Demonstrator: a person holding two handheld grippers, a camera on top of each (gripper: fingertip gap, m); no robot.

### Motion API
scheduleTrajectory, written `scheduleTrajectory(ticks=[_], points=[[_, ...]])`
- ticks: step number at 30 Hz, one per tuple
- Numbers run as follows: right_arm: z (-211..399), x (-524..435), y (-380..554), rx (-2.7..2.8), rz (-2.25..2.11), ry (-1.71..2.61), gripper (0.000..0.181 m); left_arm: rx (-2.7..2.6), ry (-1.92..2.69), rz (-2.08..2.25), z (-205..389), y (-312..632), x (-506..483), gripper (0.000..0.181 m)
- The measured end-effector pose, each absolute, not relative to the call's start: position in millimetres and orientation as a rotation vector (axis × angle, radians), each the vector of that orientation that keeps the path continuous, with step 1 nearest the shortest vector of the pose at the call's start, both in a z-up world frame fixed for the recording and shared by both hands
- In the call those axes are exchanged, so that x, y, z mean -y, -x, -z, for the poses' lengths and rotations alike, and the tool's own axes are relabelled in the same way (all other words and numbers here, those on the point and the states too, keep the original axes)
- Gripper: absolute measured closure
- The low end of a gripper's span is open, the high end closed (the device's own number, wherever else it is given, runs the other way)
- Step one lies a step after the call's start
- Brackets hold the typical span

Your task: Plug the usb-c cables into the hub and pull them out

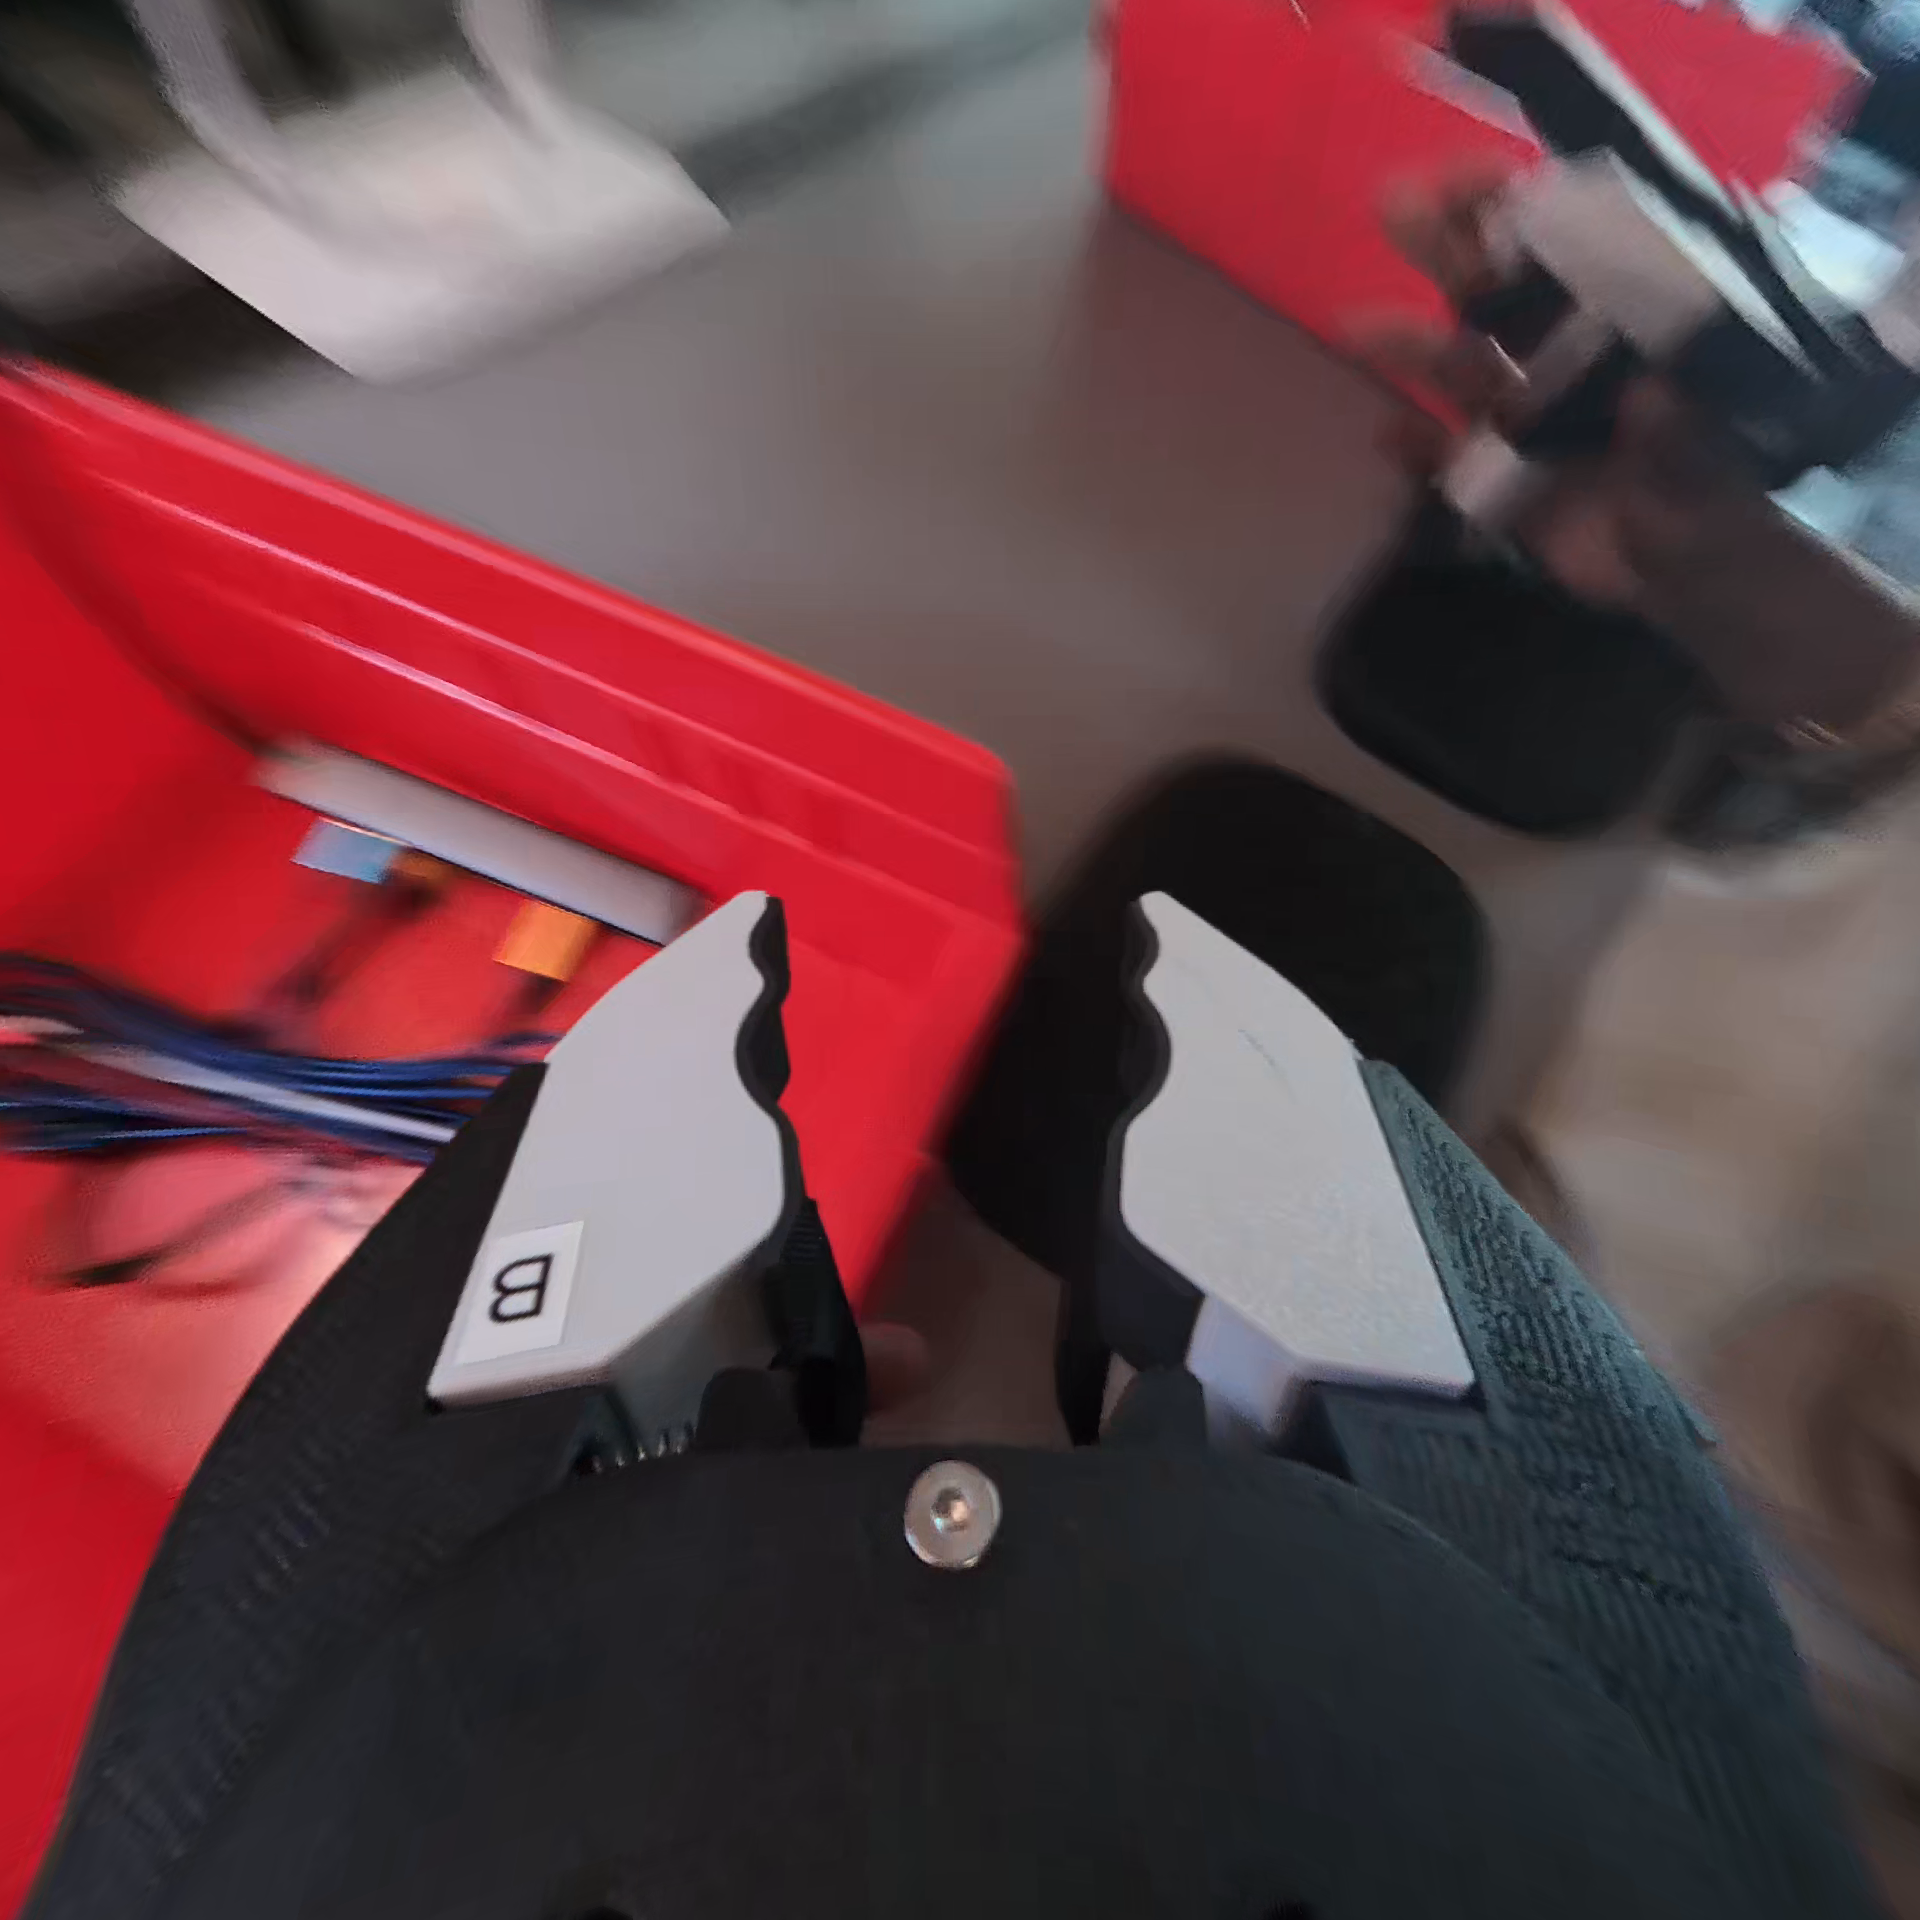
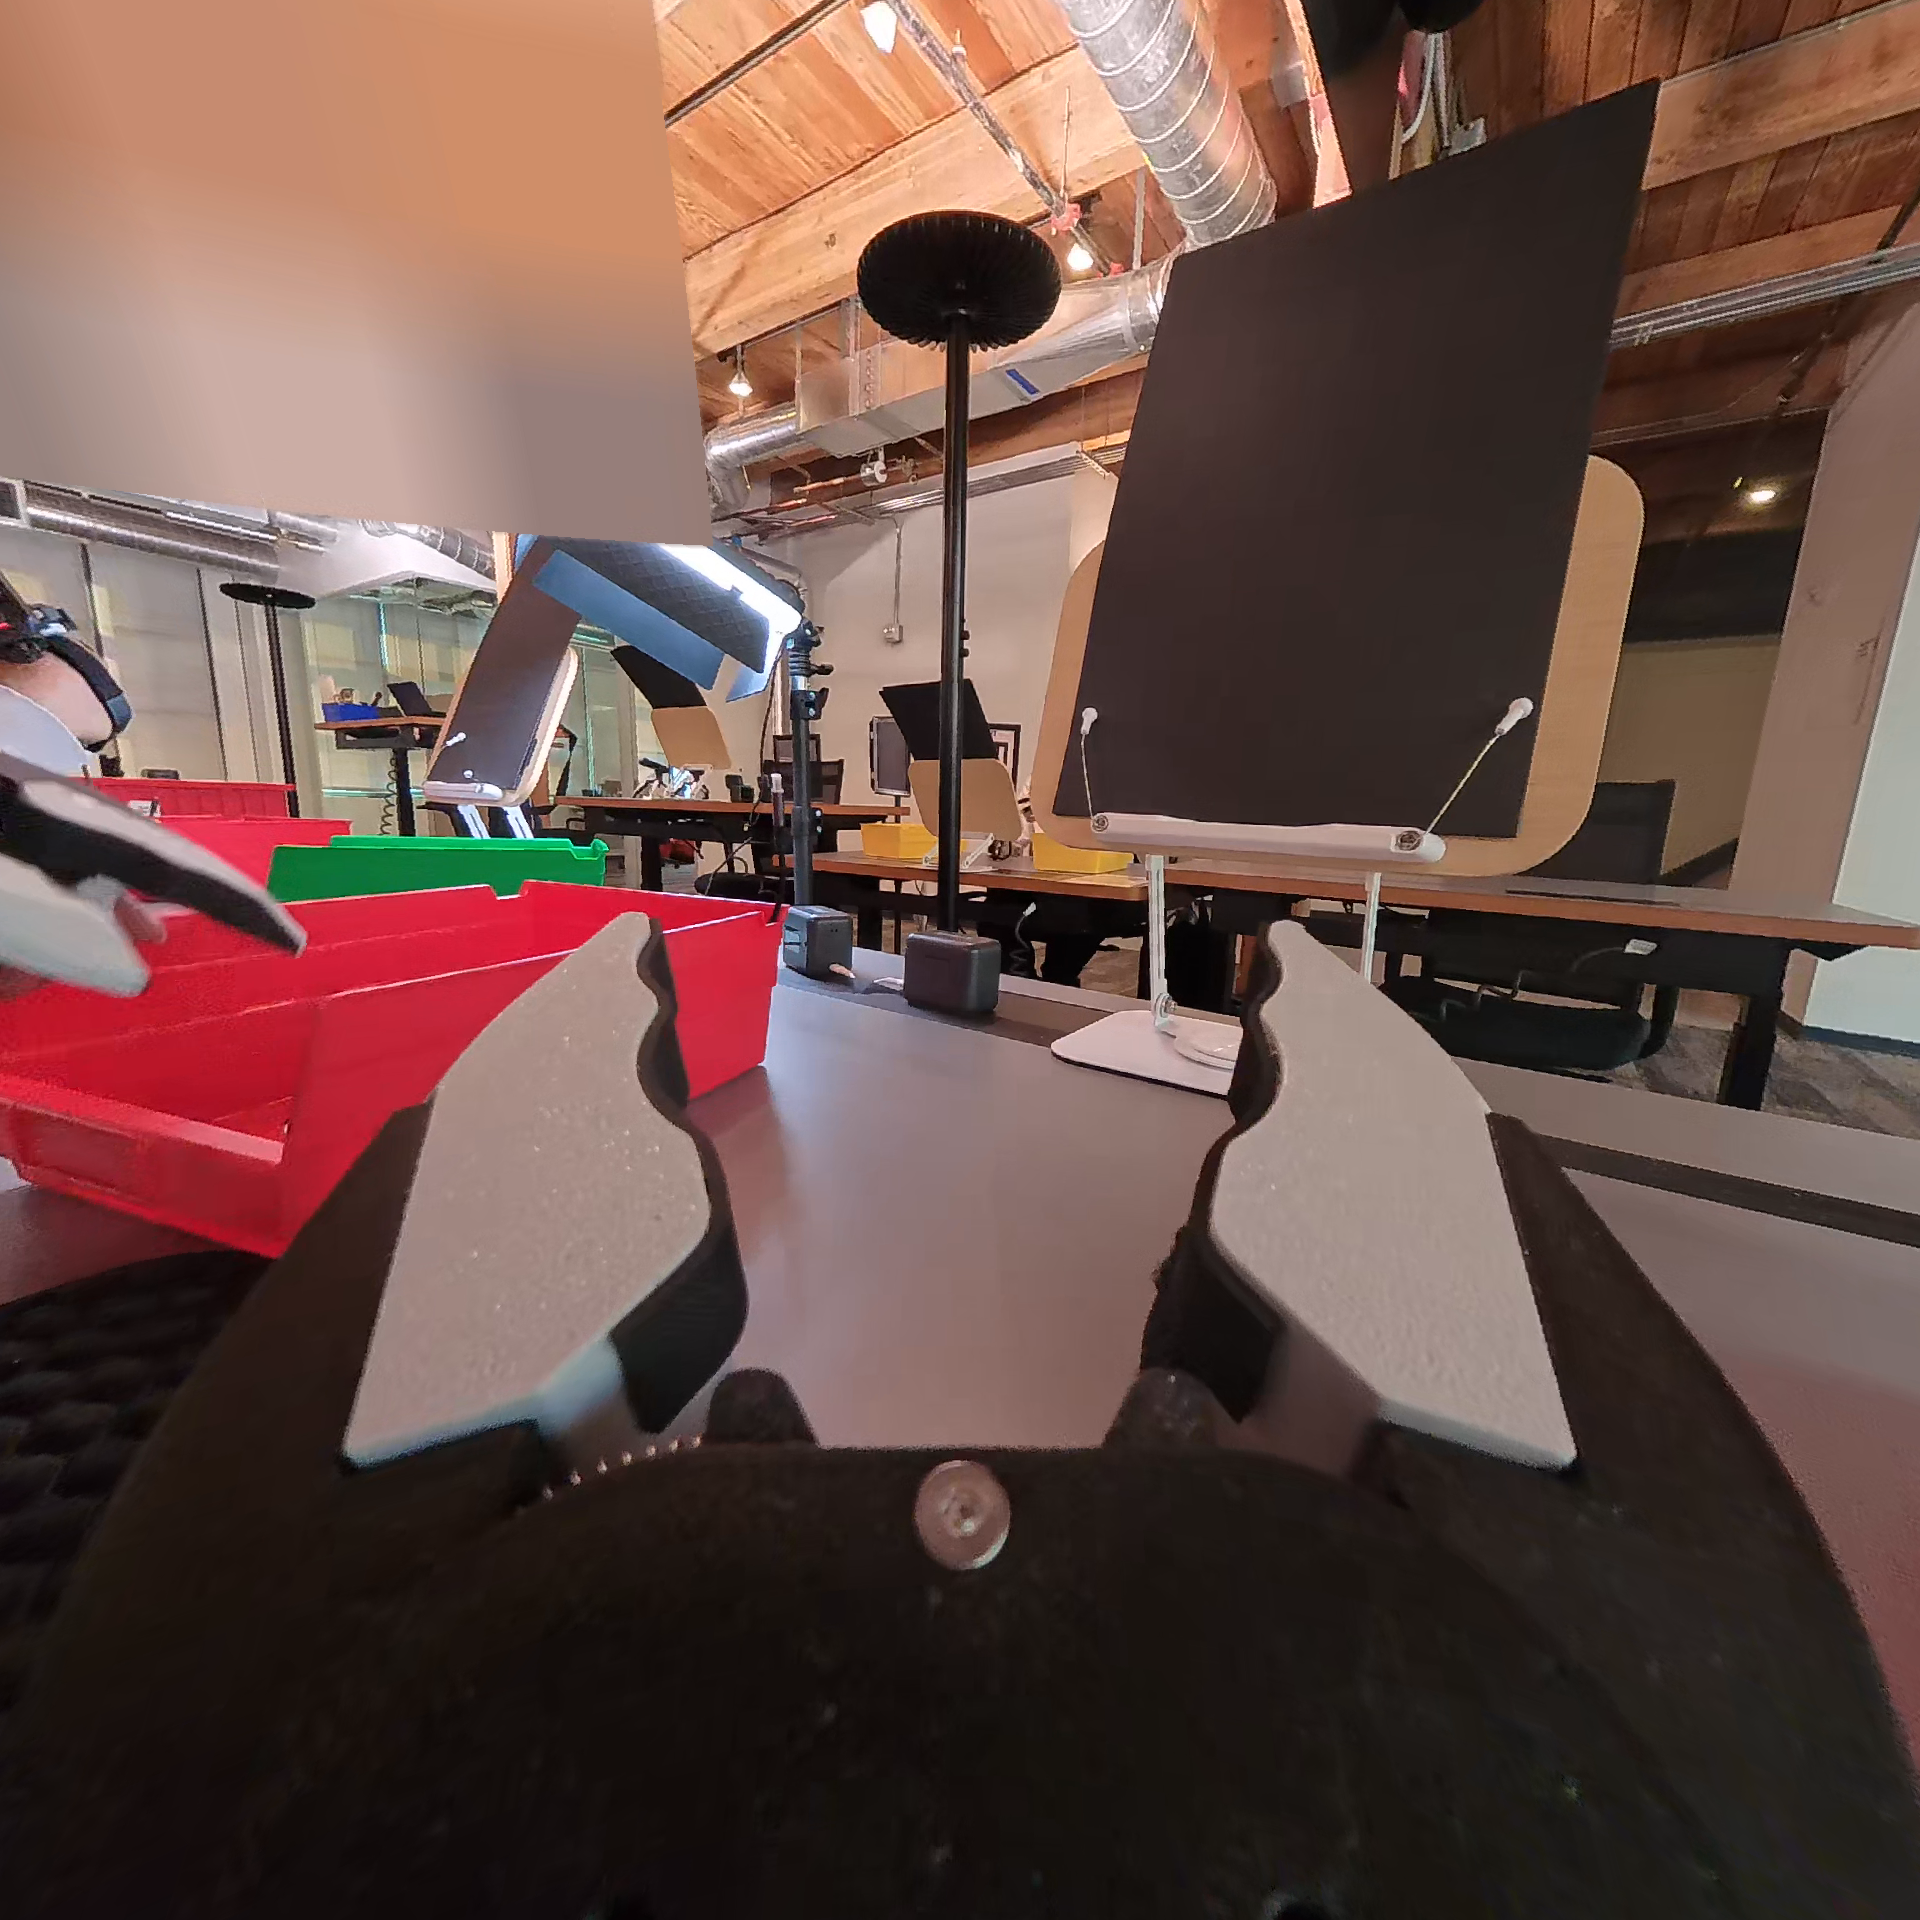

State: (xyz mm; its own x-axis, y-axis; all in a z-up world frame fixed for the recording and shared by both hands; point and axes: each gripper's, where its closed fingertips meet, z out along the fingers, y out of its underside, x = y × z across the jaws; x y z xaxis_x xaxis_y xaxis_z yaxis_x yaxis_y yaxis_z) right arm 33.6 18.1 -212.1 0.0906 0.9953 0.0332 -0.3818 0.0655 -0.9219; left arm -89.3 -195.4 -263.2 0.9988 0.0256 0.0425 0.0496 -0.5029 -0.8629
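Observation:
The left wrist view is blurred by motion. My left gripper [image 1: 956, 925] is open and empty, above the near corner of a red bin [image 1: 436, 727]. Inside that bin lie a grey hub-like bar [image 1: 468, 842] and a bundle of blue, white and black cables [image 1: 208, 1091]. My right gripper [image 2: 961, 945] is open and empty, low over the grey table [image 2: 935, 1164]. The left gripper also shows at the left edge of the right wrist view [image 2: 135, 883], over the red bin [image 2: 416, 997]. No hub or cable shows in the right wrist view.
A black mat [image 1: 1299, 935] lies under the left gripper, with a second black mat [image 1: 1507, 686] and another red bin [image 1: 1299, 156] behind. In the right wrist view, a black board on a white stand [image 2: 1340, 499], a pole lamp [image 2: 956, 582], two small dark boxes [image 2: 951, 971] and a green bin [image 2: 436, 862] stand behind. From my left tips it is roughly 15 centimeters to the grey hub-like bar [image 1: 468, 842]; from my right, 30 centimeters.

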Motion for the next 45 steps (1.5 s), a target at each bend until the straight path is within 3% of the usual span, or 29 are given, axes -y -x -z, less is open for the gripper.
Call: scheduleTrajectory(ticks=[5, 11, 18, 20, 21, 22, 25, 32, 45], points=[[213, -16, -33, 0.896, -1.258, 0.908, 0.078, 0.198, 2.009, -0.239, 244, 142, 186, 0.106], [213, -12, -33, 0.912, -1.239, 0.892, 0.078, 0.523, 2.505, -0.329, 312, 197, 195, 0.102], [212, -12, -33, 0.914, -1.241, 0.886, 0.079, 0.845, 2.67, -0.179, 355, 236, 217, 0.101], [213, -12, -33, 0.915, -1.24, 0.889, 0.079, 0.9, 2.667, -0.131, 369, 244, 219, 0.109], [213, -12, -33, 0.916, -1.239, 0.889, 0.079, 0.882, 2.655, -0.144, 368, 246, 220, 0.119], [213, -12, -33, 0.916, -1.237, 0.889, 0.08, 0.862, 2.648, -0.147, 366, 246, 221, 0.142], [213, -11, -32, 0.922, -1.234, 0.888, 0.08, 0.782, 2.618, -0.171, 364, 244, 220, 0.158], [214, -10, -31, 0.934, -1.226, 0.888, 0.083, 0.496, 2.248, -0.54, 281, 242, 205, 0.167], [217, -4, -28, 0.973, -1.203, 0.87, 0.088, 0.161, 1.527, -0.562, 128, 169, 200, 0.169]])
